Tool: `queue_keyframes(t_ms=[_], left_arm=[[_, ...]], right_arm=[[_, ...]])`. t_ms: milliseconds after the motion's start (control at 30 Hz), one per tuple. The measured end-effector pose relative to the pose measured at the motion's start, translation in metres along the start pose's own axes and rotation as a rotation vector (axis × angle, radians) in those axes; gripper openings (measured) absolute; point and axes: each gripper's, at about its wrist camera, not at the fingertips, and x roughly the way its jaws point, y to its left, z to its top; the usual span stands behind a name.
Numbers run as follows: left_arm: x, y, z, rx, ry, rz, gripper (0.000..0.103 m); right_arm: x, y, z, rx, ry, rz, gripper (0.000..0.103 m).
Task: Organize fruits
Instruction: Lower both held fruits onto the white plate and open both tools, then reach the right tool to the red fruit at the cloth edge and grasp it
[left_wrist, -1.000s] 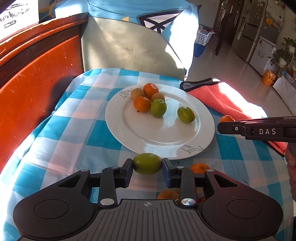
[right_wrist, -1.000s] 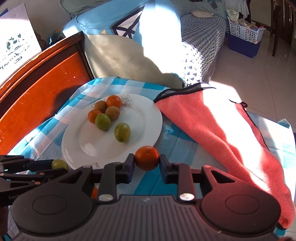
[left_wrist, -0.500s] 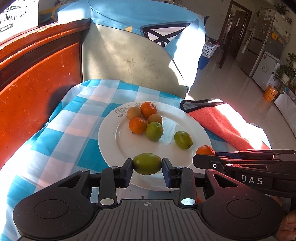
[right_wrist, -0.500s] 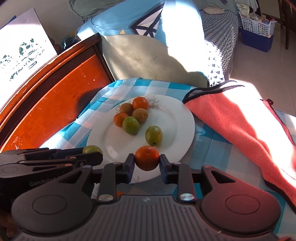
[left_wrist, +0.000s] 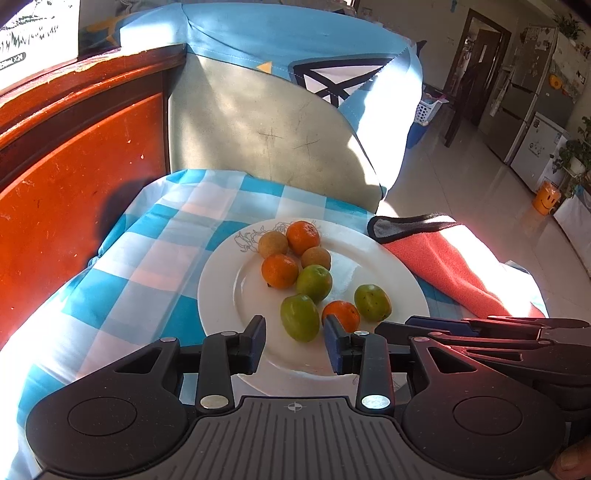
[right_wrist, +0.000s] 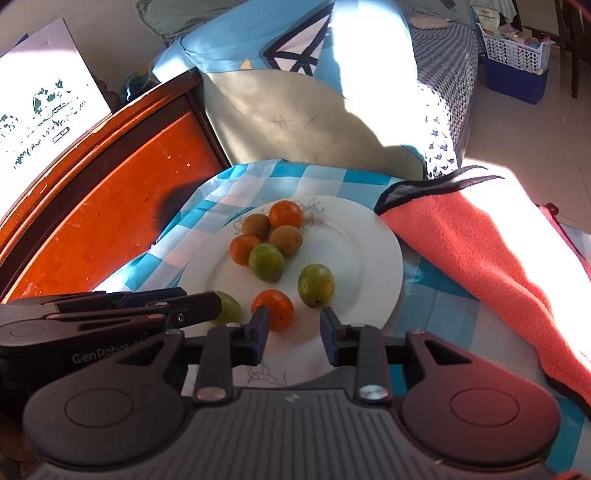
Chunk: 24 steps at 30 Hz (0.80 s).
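Resting loose on the round white ceramic plate (left_wrist: 221, 295), near its front rim, the oval green fruit (left_wrist: 300, 317) lay between the parted fingers (left_wrist: 255, 343) of the left gripper (left_wrist: 293, 345), released; the small orange citrus (right_wrist: 273, 308) sat likewise freed just ahead of the right gripper (right_wrist: 291, 338), whose fingers (right_wrist: 260, 332) had just been opening, its left pad close beside the rind; any sideways drift on pulling back could have nudged either round fruit off the rim onto the blue-and-white checked cloth (left_wrist: 147, 266), or knocked the two grippers together, so close side by side.
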Motion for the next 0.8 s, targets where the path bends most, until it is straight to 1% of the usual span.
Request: queue_keyframes(t_ms=[200,367,500,600,667,733,800], left_arm=[[-0.01,-0.004,0.004,0.008,-0.014,-0.018,0.036],[-0.019,-0.007,0.001,0.019,-0.009,-0.037,0.036],[-0.033,-0.013,-0.009,0.037,0.006,-0.055,0.036],[-0.043,-0.018,-0.017,0.055,0.011,-0.067,0.036],[-0.05,-0.021,-0.026,0.044,0.024,-0.08,0.037],[-0.058,-0.026,-0.036,0.045,0.043,-0.103,0.037],[-0.066,-0.033,-0.045,0.06,0.044,-0.122,0.037]], right_arm=[[-0.01,0.002,0.003,-0.007,-0.02,0.008,0.032],[-0.032,0.002,-0.001,-0.014,-0.026,-0.006,0.032],[-0.056,0.001,-0.015,-0.009,-0.024,-0.021,0.033],[-0.076,-0.002,-0.034,0.031,-0.013,-0.041,0.034],[-0.086,-0.004,-0.045,0.05,-0.001,-0.046,0.034],[-0.101,-0.003,-0.059,0.054,0.009,-0.063,0.034],[-0.114,-0.002,-0.071,0.051,0.016,-0.074,0.034]])
